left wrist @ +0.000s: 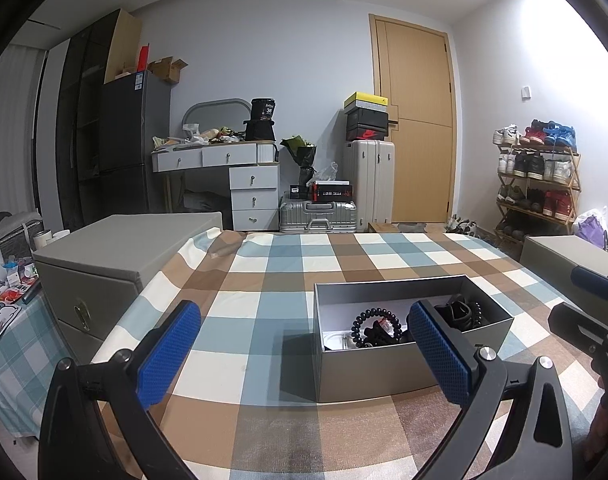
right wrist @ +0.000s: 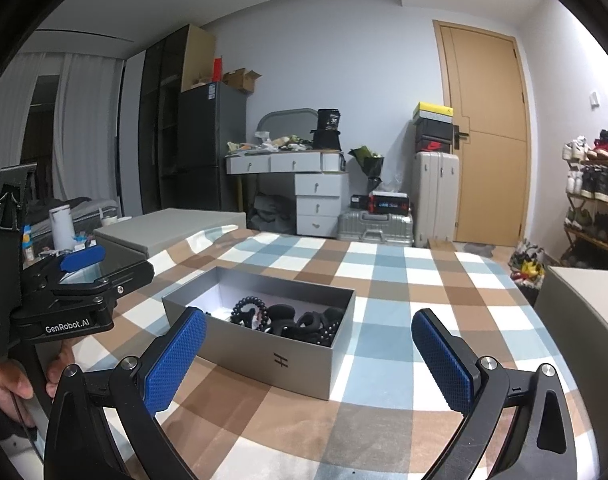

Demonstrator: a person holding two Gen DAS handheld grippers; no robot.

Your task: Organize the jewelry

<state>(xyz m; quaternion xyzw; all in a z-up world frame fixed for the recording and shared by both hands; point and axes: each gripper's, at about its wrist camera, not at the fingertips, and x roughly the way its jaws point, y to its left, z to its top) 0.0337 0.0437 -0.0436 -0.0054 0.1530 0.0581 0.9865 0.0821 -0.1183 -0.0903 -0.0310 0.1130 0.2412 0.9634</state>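
An open grey box [left wrist: 367,372] sits on the checkered tablecloth [left wrist: 264,280]. It holds a black bead bracelet [left wrist: 377,318] and other black hair ties and jewelry [left wrist: 461,310]. In the right wrist view the same box [right wrist: 280,364] holds the black pieces [right wrist: 288,320]. My left gripper [left wrist: 304,354] is open and empty, just in front of the box, its right pad over the box's near right part. My right gripper [right wrist: 309,354] is open and empty, in front of the box. The left gripper's body [right wrist: 64,292] shows at the left of the right wrist view.
A grey storage box [left wrist: 104,276] stands at the table's left, another [right wrist: 583,312] at the right. Behind are a white drawer desk [left wrist: 240,176], suitcases [left wrist: 367,184], a wooden door [left wrist: 419,120] and a shoe rack [left wrist: 539,176]. A cluttered side table [left wrist: 8,300] is at the left.
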